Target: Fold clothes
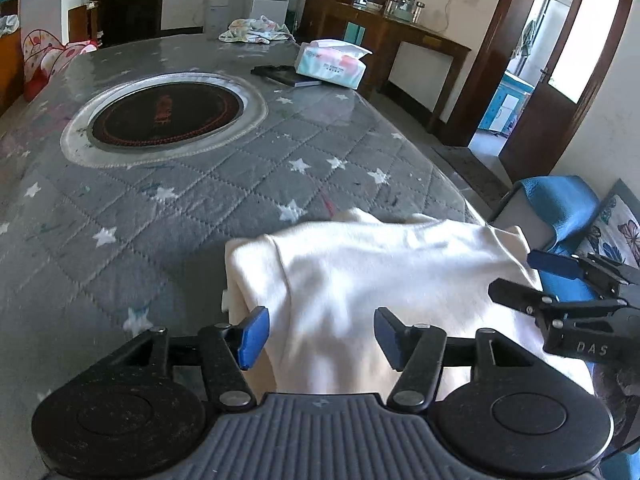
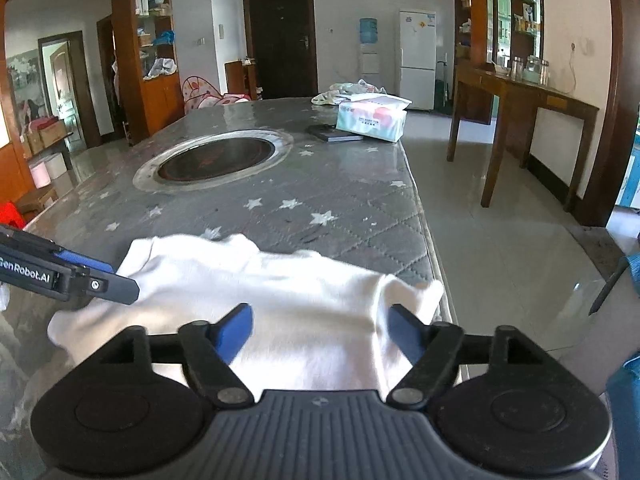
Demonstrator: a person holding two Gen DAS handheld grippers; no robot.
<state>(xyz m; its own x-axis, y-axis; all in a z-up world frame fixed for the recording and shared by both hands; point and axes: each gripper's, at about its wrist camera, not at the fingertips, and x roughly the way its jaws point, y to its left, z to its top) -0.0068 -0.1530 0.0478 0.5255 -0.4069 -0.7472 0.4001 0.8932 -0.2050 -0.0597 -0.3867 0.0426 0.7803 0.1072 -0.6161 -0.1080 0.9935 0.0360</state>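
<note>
Grey starred counter point(image 1: 168, 216) bears a white garment point(image 1: 360, 272), seemingly part-folded; left tool point(image 1: 320, 336) and right tool point(image 2: 320, 332) hover released

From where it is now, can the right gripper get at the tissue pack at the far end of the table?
Probably yes, given a long forward reach. The right gripper hangs open over the white garment at the near edge; the tissue pack sits far off beside a dark flat object, with only bare quilted table cover between.
</note>
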